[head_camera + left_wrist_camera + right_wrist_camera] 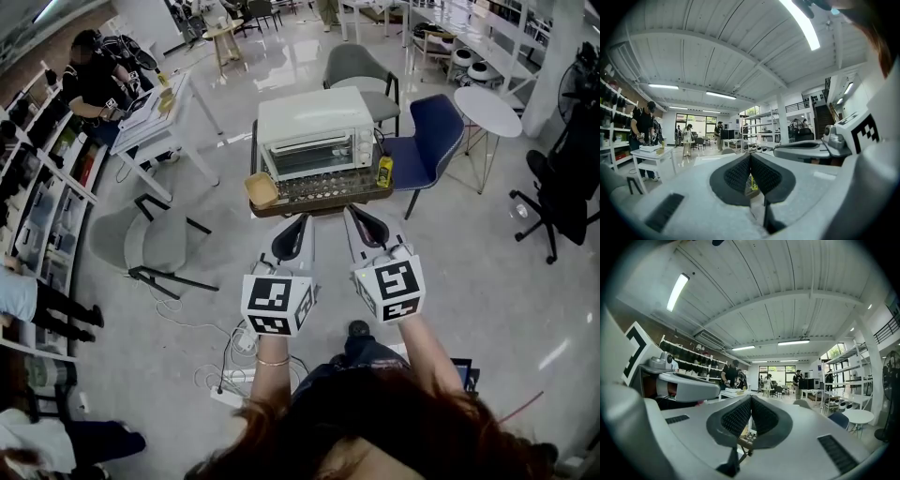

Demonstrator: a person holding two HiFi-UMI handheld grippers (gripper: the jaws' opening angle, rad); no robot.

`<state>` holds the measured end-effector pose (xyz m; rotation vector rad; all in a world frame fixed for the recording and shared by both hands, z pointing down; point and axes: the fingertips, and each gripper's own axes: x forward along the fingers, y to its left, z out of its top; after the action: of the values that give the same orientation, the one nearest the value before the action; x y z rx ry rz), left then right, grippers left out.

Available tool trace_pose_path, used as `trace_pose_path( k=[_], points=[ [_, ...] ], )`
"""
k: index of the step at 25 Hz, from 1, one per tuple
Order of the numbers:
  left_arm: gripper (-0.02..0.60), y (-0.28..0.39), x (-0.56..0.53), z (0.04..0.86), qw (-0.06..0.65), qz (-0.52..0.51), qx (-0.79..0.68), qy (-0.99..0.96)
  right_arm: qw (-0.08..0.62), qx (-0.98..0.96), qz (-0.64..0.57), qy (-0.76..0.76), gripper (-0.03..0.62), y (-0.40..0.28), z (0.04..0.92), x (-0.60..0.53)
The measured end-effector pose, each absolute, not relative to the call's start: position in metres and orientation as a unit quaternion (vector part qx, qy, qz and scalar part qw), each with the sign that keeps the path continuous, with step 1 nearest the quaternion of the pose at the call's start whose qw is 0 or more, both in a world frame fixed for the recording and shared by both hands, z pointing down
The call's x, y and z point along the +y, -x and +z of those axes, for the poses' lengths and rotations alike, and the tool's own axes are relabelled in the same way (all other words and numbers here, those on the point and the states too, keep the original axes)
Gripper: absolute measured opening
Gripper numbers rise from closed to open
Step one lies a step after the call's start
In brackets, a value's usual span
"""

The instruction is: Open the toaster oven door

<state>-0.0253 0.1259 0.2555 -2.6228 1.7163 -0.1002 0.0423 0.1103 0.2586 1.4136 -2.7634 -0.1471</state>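
Oven [316,134] sits on the table [319,204] ahead of you, long axis running left to right, its shut glass door [309,161] facing you. You hold the left gripper [301,220] and right gripper [353,213] level, side by side, just short of the table edge, both with jaws pressed together, empty

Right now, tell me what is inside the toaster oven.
The toaster oven has its glass door shut. Through the glass only a dim interior shows; whether anything lies inside cannot be told.
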Motion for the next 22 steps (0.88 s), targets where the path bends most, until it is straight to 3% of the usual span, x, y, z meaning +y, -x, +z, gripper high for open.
trace_pose_path(
  k=[22],
  points=[
    [0.014,0.014,0.031,0.261,0.011,-0.048,0.574,0.817,0.032,-0.895,-0.037,-0.443,0.0,-0.054,0.273,0.012]
  ],
)
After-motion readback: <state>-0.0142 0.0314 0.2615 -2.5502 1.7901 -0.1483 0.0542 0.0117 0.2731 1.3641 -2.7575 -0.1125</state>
